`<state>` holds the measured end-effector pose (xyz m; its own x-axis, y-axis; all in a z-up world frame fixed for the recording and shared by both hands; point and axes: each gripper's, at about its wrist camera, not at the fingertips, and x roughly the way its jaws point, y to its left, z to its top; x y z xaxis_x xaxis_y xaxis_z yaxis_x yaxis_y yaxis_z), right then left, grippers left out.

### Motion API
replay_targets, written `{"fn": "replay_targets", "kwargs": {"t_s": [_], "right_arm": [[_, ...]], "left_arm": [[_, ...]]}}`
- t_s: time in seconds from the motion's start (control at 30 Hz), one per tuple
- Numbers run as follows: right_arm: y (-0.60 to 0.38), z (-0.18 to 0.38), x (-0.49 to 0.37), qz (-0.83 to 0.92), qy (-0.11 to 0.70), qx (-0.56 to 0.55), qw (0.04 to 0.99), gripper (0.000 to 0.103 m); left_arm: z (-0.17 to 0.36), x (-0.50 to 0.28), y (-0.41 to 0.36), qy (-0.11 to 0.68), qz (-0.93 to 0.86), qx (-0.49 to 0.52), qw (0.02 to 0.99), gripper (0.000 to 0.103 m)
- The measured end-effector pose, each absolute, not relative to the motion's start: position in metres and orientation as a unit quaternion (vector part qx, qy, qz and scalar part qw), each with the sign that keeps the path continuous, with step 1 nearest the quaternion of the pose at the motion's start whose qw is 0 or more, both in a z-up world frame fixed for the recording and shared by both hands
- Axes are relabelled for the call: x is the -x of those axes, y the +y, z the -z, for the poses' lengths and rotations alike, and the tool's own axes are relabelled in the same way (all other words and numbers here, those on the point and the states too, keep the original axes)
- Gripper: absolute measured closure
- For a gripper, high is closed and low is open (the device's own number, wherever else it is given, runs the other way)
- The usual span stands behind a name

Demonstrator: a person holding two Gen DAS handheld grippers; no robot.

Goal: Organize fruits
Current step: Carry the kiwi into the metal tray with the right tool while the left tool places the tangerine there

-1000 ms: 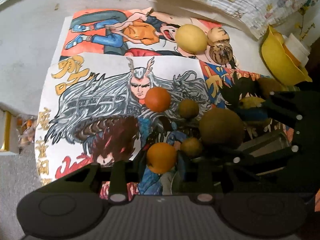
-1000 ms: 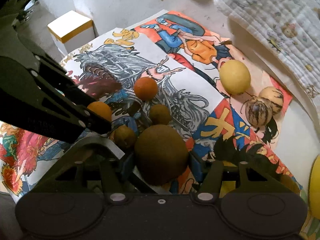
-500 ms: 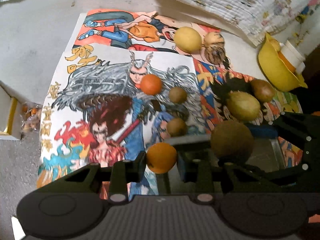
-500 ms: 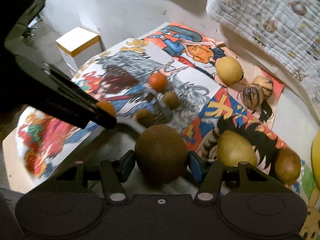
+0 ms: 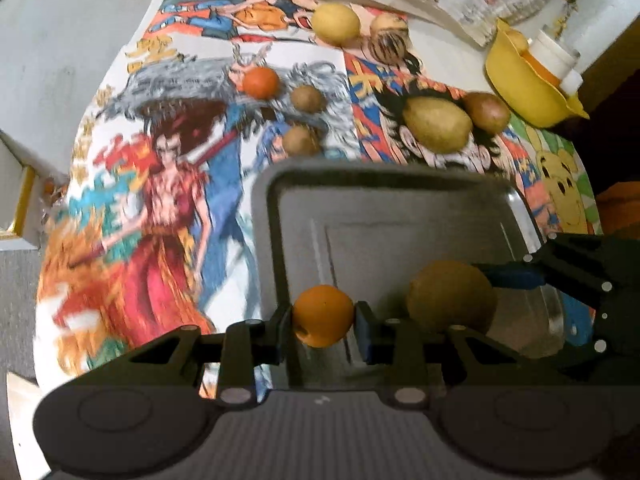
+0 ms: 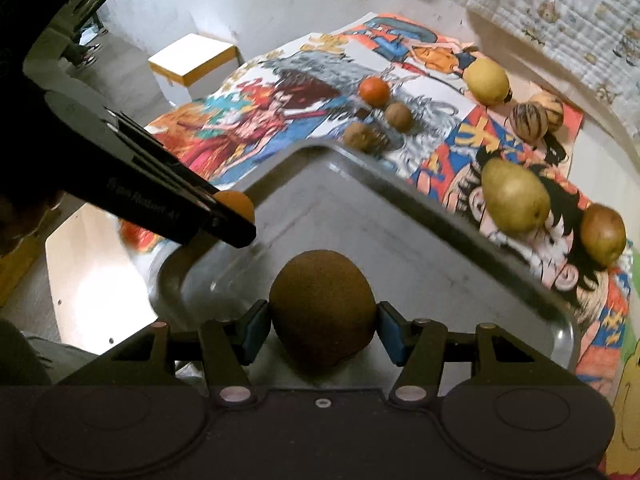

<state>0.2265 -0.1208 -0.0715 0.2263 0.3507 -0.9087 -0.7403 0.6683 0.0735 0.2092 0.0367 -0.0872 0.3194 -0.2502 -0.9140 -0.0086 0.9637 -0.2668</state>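
My left gripper [image 5: 323,320] is shut on a small orange [image 5: 323,315] and holds it above the near left part of a grey metal tray [image 5: 360,184]. My right gripper [image 6: 322,330] is shut on a large brown round fruit [image 6: 322,312] over the same tray [image 6: 400,216]; that fruit also shows in the left wrist view [image 5: 450,298]. On the comic posters beyond the tray lie another orange [image 5: 260,82], two small brown fruits [image 5: 307,98], a green pear [image 5: 436,126], a brown pear [image 5: 486,112], a yellow fruit [image 5: 335,24] and two striped melons [image 5: 388,44].
A yellow bowl [image 5: 528,88] with a white-capped bottle stands at the far right. A white and yellow box [image 6: 196,64] sits on the floor left of the posters. A quilted blanket [image 6: 560,12] lies behind. A pale wooden board [image 6: 92,280] lies left of the tray.
Both grippers have pulled back with their fruits from over the posters to over the metal tray, which now fills the near view. The fruits on the posters stay put.
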Motion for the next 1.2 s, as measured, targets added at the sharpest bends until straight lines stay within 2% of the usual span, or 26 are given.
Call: {"fn": "replay_targets", "kwargs": {"t_s": [0.67,0.7,0.73,0.8,0.97,1.1,1.2], "right_arm": [[-0.132,0.077,-0.199,-0.385,0.497,0.242,0.739,0.042],[-0.134,0.077,-0.200,-0.386,0.498,0.238,0.739,0.042],[-0.135,0.077,-0.200,-0.387,0.500,0.234,0.738,0.040],[-0.139,0.077,-0.198,-0.390,0.504,0.230,0.736,0.035],[-0.151,0.073,-0.191,-0.390,0.503,0.225,0.738,0.023],[-0.168,0.065,-0.186,-0.383,0.502,0.204,0.748,0.016],[-0.179,0.060,-0.184,-0.373,0.503,0.190,0.756,0.010]], "left_arm": [[0.092,-0.177,0.004,0.576,0.030,0.086,0.812,0.067],[0.091,-0.176,0.004,0.573,0.026,0.091,0.814,0.062],[0.090,-0.174,0.004,0.570,0.024,0.096,0.815,0.052],[0.087,-0.172,0.004,0.564,0.017,0.102,0.819,0.043],[0.079,-0.161,0.003,0.553,0.006,0.114,0.826,0.035],[0.070,-0.147,0.007,0.536,-0.007,0.135,0.833,0.020],[0.065,-0.138,0.008,0.530,-0.011,0.137,0.837,0.012]]}}
